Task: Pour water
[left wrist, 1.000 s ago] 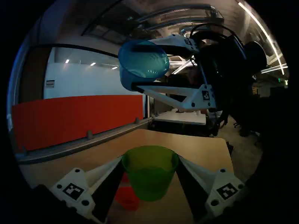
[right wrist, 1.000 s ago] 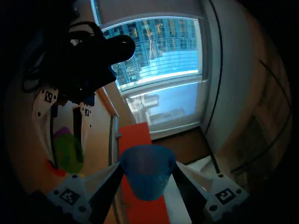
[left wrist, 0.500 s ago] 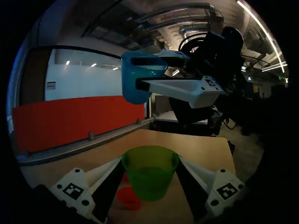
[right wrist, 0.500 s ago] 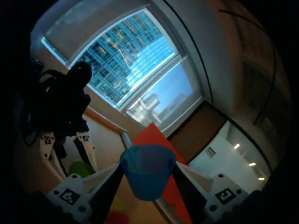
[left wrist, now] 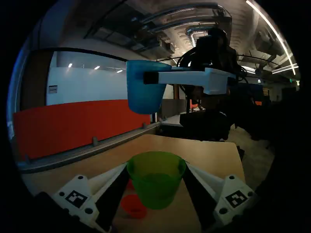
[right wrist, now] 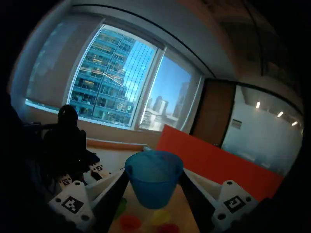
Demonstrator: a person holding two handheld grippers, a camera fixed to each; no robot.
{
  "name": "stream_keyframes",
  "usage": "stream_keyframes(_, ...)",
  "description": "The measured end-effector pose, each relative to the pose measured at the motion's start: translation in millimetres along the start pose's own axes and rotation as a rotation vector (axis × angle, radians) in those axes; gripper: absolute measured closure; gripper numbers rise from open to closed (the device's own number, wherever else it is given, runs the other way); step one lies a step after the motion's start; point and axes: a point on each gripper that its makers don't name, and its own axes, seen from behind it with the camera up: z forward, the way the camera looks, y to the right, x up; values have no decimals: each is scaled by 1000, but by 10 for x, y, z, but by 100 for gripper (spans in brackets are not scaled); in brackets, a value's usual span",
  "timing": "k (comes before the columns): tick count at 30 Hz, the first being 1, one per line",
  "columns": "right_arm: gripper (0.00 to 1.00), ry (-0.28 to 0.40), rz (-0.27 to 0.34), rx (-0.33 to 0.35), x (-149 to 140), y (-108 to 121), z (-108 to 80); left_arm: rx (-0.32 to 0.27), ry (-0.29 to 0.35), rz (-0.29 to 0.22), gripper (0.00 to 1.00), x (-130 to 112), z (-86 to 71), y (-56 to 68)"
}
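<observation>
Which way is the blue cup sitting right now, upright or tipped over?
Upright. In the left gripper view the blue cup has its rim level on top and base down, clamped in the right gripper's tongs.

Left gripper view: blue cup (left wrist: 143, 93) hangs upper centre, open air between it and the green cup (left wrist: 156, 182) at lower centre. Tabletop (left wrist: 212, 152) bare at centre right. Red cup (left wrist: 133, 205) stands on it lower left of centre; orange partition (left wrist: 77, 124) walls off the left side.

One blue cup (right wrist: 154, 186), one green cup (left wrist: 156, 182) (also one red partition (left wrist: 77, 124)).
</observation>
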Motion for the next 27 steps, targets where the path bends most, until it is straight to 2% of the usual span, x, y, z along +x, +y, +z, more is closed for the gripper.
stream_keyframes(5,11,8,113,22,-8,7,5,0,-4,2,13,-2,9,3)
stream_keyframes(9,11,15,154,19,-17,48,-7,-1,-10,8,13,-7,4,9)
stream_keyframes(18,11,-2,170,-22,-136,189,-95,13,-31,10,13,-70,-49,-60)
stream_keyframes(27,11,-29,169,-74,-355,384,-300,35,-59,11,13,-209,-161,-150)
